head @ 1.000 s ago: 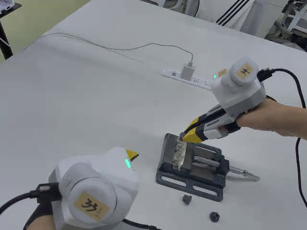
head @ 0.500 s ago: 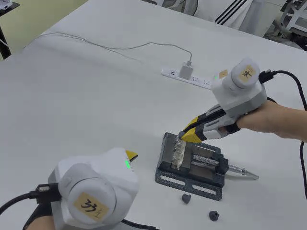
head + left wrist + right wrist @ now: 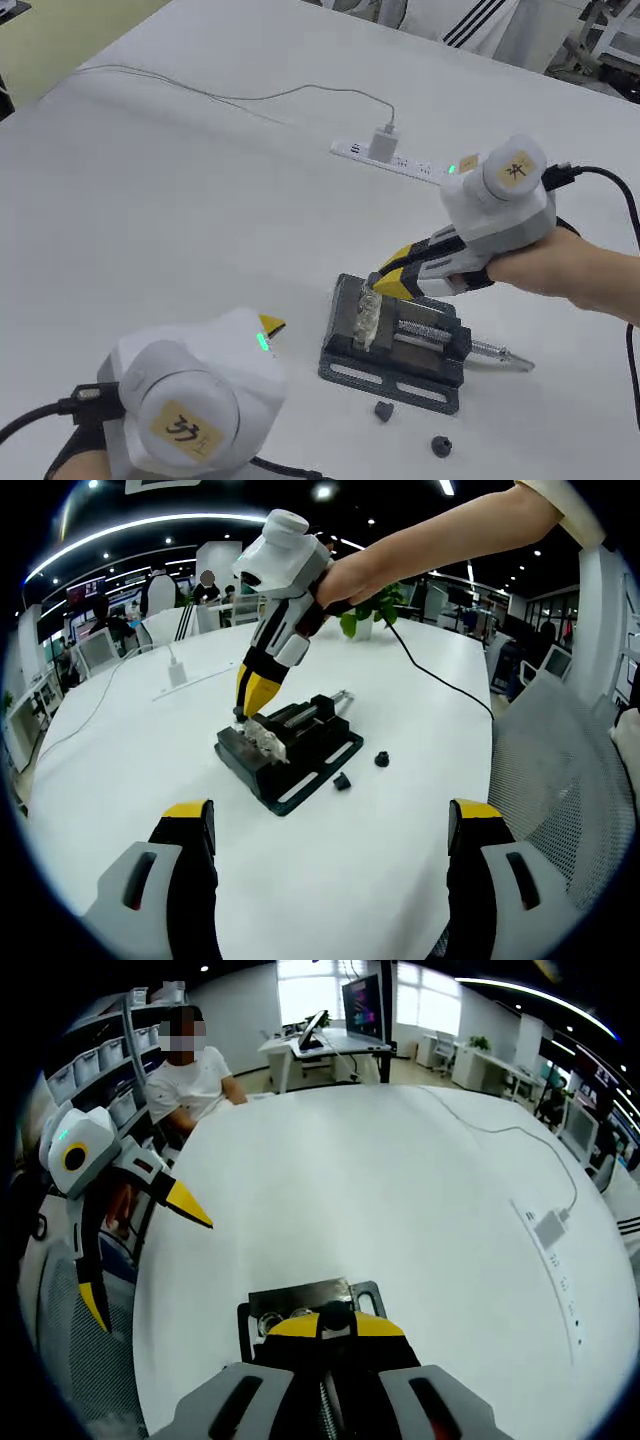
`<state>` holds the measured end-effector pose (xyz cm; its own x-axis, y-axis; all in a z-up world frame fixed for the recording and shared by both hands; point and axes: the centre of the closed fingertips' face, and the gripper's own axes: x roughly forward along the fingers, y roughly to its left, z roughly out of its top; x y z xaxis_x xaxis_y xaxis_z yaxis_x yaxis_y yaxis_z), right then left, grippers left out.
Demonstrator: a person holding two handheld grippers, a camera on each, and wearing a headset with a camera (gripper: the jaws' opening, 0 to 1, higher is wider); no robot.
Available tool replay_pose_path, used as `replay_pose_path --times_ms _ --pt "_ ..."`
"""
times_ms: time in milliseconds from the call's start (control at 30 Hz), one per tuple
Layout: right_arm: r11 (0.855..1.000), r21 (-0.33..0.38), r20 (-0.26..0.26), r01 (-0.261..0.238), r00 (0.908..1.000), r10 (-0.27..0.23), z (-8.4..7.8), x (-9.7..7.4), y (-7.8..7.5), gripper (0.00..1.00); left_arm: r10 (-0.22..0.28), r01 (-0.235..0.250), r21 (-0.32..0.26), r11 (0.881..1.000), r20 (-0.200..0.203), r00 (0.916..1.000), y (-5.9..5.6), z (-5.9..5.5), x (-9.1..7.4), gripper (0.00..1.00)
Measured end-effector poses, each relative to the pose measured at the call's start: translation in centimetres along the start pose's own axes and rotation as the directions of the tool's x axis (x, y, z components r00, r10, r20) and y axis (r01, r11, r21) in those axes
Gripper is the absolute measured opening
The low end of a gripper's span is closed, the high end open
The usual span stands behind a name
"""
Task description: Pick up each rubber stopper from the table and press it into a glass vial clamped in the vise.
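Work surface: white table, clean and matte. A white power strip lies at its far side with a charger plugged in, and a grey cable trails away across the top.

The black vise stands on the table with clear glass vials clamped upright in it. Two dark rubber stoppers lie loose just in front of the vise, apart from each other.

Right gripper: jaws drawn together, tips at the top of a vial. I cannot tell whether a stopper lies between them.

Left gripper: jaws spread wide, carrying nothing, well apart from the vise.

Room: open office with strip lighting, shelving, desks with a monitor, a potted plant, a mesh chair and a seated person.
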<state>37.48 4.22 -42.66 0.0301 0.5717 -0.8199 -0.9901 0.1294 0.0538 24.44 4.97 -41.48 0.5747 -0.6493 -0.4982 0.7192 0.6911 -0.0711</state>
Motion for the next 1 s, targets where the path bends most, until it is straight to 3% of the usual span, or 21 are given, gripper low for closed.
replay_pose_path --times_ms 600,733,1000 --pt "0.998 -0.059 -0.047 0.003 0.9989 -0.005 0.1 0.3 0.1 0.07 -0.008 0.008 0.001 1.0 -0.004 1.0 -0.1 -0.1 0.1 0.95" --pt "0.997 -0.08 -0.064 -0.007 0.9979 0.002 -0.1 0.4 0.4 0.18 -0.006 0.006 0.0 1.0 -0.003 1.0 0.0 -0.1 0.0 0.95" --pt "0.995 -0.096 -0.07 -0.032 0.9972 0.025 1.0 -0.7 0.3 0.1 -0.003 0.003 -0.001 1.0 -0.001 1.0 0.2 -0.2 -0.1 0.95"
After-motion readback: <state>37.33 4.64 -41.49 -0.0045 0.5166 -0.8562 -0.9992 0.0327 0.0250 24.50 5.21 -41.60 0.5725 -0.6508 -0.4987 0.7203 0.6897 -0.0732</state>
